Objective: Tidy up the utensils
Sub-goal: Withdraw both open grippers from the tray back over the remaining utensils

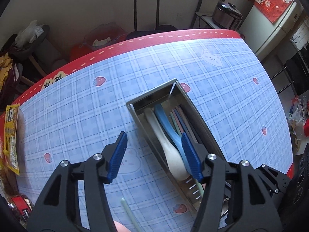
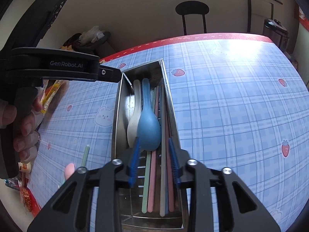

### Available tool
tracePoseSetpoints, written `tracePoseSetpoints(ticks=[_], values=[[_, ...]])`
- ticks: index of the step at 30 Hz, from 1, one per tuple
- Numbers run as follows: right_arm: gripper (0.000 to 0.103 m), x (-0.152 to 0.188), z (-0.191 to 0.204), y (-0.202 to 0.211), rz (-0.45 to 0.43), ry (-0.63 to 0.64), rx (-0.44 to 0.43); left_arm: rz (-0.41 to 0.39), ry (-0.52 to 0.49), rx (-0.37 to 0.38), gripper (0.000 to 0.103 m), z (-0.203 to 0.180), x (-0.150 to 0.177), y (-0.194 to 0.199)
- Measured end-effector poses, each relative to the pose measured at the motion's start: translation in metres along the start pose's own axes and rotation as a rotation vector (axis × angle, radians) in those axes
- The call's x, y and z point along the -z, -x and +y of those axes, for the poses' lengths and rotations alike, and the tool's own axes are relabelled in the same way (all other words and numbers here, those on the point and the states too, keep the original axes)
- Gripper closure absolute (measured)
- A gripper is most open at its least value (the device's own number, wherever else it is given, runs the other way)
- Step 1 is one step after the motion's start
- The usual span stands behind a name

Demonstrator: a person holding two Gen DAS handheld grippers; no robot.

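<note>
Both grippers open, nothing pinched: left gripper [image 1: 153, 154] beside the metal tray [image 1: 154, 94], right gripper [image 2: 154, 161] straddling the chopsticks [image 2: 163, 183]. Blue spoon [image 2: 148, 129] overlapping the white spoon [image 2: 133, 123] inside.

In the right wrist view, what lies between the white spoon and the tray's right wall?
The blue spoon sits against the white spoon; beyond it lies a bundle of pastel chopsticks, reaching to the right wall of the metal tray.
</note>
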State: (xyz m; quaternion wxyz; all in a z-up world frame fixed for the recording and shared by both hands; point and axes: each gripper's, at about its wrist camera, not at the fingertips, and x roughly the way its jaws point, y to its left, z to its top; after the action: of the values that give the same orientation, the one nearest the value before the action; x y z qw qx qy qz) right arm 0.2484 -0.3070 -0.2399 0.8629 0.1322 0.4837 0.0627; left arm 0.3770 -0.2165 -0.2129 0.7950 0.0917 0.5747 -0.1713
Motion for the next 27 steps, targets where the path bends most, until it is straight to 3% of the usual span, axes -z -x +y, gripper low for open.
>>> tracePoseSetpoints(ticks=[1,3,4,7,16,27], values=[[0.049,0.0,0.002,0.006,-0.012,0.004,0.003,-0.008,0.009,-0.004,0.037,0.005,0.003,0.006],[0.034,0.001,0.006,0.017,-0.028,0.013,0.005,-0.035,0.024,-0.007,0.014,0.015,0.01,0.021],[0.021,0.001,0.008,0.023,-0.031,0.016,0.007,-0.05,0.029,-0.004,0.012,0.019,0.014,0.028],[0.006,0.004,0.014,0.04,-0.04,0.024,0.012,-0.067,0.043,0.001,0.007,0.03,0.028,0.046],[0.006,0.027,0.035,0.084,-0.065,0.034,0.062,-0.134,0.103,0.007,0.006,0.064,0.094,0.101],[0.006,0.094,0.052,0.1,-0.027,0.032,0.081,-0.225,0.222,-0.041,0.006,0.096,0.217,0.136]])
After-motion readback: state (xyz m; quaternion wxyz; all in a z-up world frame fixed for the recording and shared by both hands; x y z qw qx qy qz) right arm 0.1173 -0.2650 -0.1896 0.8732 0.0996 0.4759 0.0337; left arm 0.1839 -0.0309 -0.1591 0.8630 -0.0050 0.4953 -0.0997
